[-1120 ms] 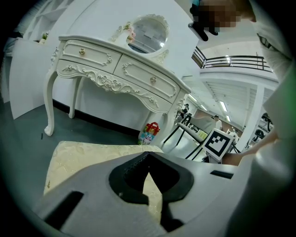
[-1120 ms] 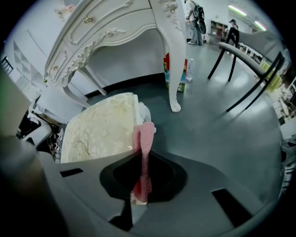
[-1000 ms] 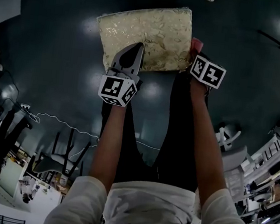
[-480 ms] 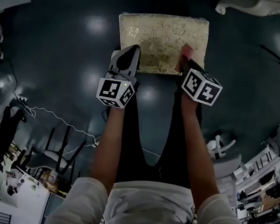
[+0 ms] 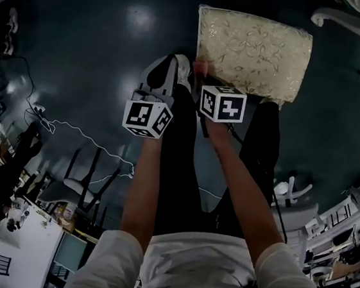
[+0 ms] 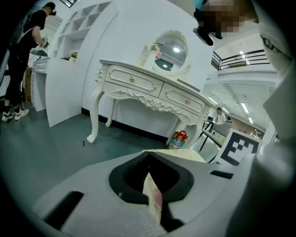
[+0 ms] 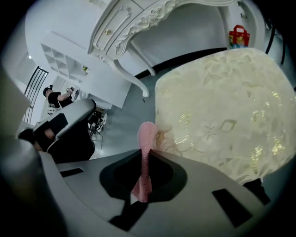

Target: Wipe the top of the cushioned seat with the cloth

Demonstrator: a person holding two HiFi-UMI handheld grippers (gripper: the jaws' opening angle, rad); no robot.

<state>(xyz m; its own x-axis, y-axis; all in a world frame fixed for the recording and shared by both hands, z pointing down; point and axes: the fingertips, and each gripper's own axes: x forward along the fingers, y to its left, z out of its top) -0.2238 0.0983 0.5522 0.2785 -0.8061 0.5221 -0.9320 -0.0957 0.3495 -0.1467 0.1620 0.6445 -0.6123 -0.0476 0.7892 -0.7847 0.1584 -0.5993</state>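
Cushioned seat (image 5: 255, 55): cream fabric with a leaf pattern, top facing up. It's upper right in the head view, just ahead of my legs, with dark floor (image 5: 100, 47) around it. What holds it up is hidden.

Cloth (image 7: 144, 134): pink, a thin strip standing upright in my right gripper (image 7: 147, 157). The right jaws are clamped on it. Its free end pokes out above the jaws and touches the seat's left edge, close to the near corner. In the right gripper view the seat top spreads out to the right of the cloth.

Left gripper (image 6: 149, 172): off the seat, just beside its left edge, over the floor and close alongside the right gripper. The left jaws are drawn almost together, leaving only a slit. A pale sliver with a pink tint shows in that slit. Can't tell if it's pinched there or just seen through the gap. The seat shows just past the jaws, to the right.

Both my forearms are stretched forward, the right one angled in towards the left.

Around:
- White ornate dressing table (image 6: 148, 88) with a round mirror (image 6: 172, 48) beyond the seat, curved legs on the floor.
- Red gift bag (image 6: 178, 139) on the floor by one of its legs.
- White shelf unit (image 6: 69, 65) left of the table, with a person in black (image 6: 21, 55) standing beside it.
- White cable (image 5: 82, 155) across the floor on my left, well apart from the seat.
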